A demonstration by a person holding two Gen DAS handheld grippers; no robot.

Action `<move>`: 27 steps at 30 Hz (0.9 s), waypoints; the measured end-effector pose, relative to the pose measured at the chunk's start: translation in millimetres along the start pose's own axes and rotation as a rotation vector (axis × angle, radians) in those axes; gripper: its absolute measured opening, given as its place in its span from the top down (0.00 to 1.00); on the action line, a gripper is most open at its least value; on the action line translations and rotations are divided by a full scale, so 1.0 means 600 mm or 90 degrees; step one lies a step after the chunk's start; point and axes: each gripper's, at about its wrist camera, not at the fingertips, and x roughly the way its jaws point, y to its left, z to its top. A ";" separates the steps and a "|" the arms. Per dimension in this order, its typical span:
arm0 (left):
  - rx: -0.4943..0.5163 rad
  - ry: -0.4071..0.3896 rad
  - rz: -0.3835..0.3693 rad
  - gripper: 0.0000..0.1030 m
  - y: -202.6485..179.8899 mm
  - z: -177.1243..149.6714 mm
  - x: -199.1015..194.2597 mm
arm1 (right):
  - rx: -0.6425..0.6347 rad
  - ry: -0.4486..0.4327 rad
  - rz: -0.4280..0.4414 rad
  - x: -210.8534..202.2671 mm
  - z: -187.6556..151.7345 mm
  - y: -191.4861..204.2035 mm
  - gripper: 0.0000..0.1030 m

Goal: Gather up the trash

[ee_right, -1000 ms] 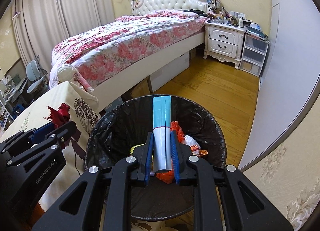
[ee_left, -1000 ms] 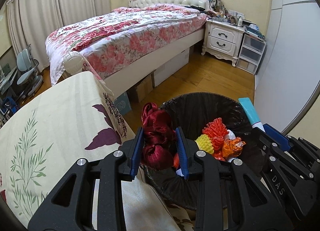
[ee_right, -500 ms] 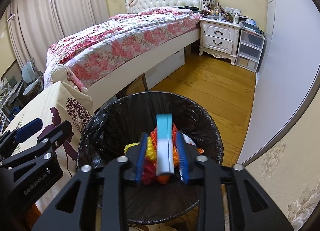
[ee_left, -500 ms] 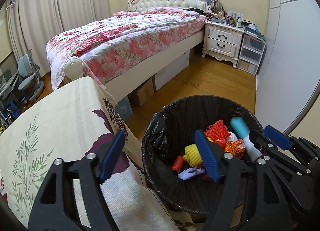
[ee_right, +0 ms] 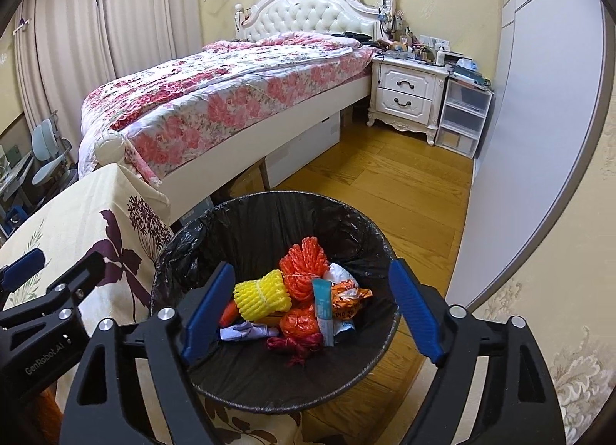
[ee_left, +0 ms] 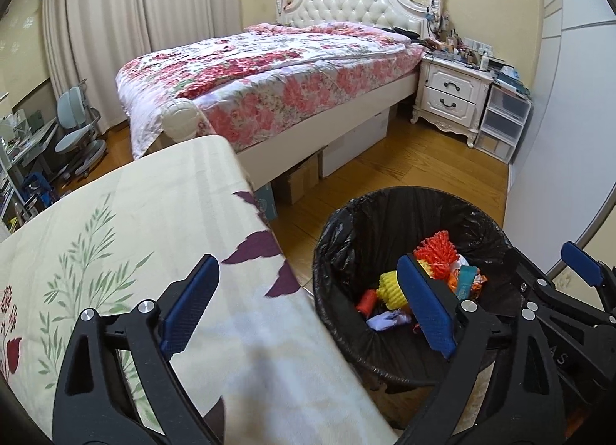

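Note:
A black-lined trash bin [ee_right: 265,214] stands on the wooden floor beside the cloth-covered table; it also shows in the left wrist view [ee_left: 408,210]. Inside lie a teal and white tube [ee_right: 322,308], a dark red ribbon bundle [ee_right: 294,345], yellow foam netting [ee_right: 261,291], orange netting [ee_right: 304,264] and wrappers. My right gripper [ee_right: 310,314] is open and empty above the bin. My left gripper [ee_left: 308,306] is open and empty, one finger over the table, the other over the bin's rim.
The table with a floral cream cloth [ee_left: 127,237] lies left of the bin. A bed with a floral quilt [ee_left: 269,71], a white nightstand [ee_left: 450,94] and plastic drawers [ee_left: 500,125] stand beyond. A white wardrobe wall [ee_right: 539,98] is on the right.
Both grippers opened. The left let go of the red ribbon bundle and the right let go of the teal tube; both now lie in the bin.

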 end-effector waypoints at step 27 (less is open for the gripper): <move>-0.054 -0.052 0.057 0.10 0.115 -0.100 -0.187 | -0.059 -0.060 0.056 -0.161 -0.062 0.080 0.18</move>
